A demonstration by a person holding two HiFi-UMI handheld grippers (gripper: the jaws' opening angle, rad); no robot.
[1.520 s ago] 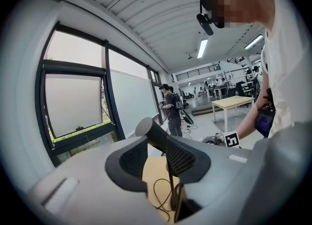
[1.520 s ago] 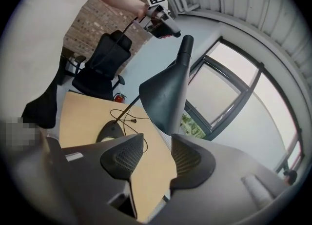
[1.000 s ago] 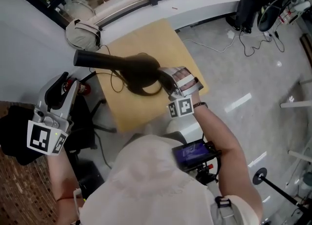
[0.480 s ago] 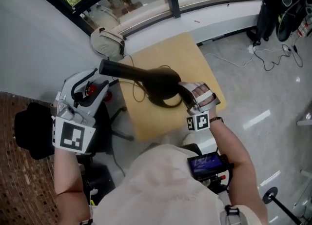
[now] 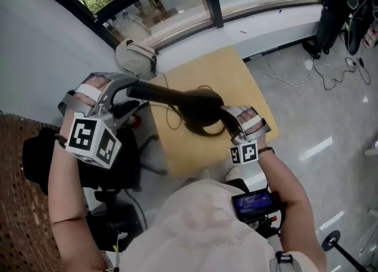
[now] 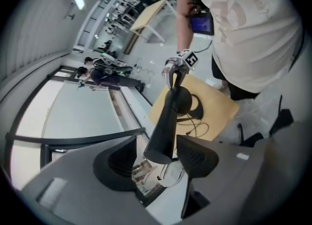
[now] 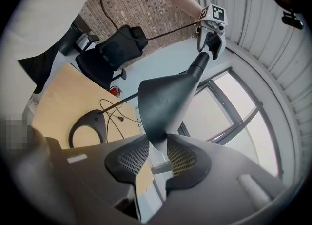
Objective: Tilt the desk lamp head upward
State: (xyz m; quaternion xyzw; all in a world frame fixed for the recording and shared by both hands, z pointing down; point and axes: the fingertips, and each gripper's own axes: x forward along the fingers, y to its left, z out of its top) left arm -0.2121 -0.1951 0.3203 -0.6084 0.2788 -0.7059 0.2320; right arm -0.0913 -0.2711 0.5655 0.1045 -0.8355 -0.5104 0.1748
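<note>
A black desk lamp stands with its ring base (image 5: 198,130) on a small wooden table (image 5: 236,76). Its long cone head (image 5: 177,97) lies nearly level above the table. My right gripper (image 5: 224,114) is shut on the wide end of the head (image 7: 165,99), the pads (image 7: 183,158) pinching its lower edge; these jaws closed a little in the last second. My left gripper (image 5: 121,97) is at the narrow end (image 6: 165,121). Its jaws have just been opening and now stand wide, with the lamp's tip between them and a gap on one side.
The lamp's cable (image 5: 171,114) loops over the table top. A beige bag (image 5: 134,57) lies by the window behind the table. A black office chair (image 5: 41,153) stands to the left. Cables and dark gear (image 5: 336,5) lie on the floor at the far right.
My left gripper has come up from low at the left to the lamp's narrow end and has rolled over. My right gripper has stayed on the lamp's wide end.
</note>
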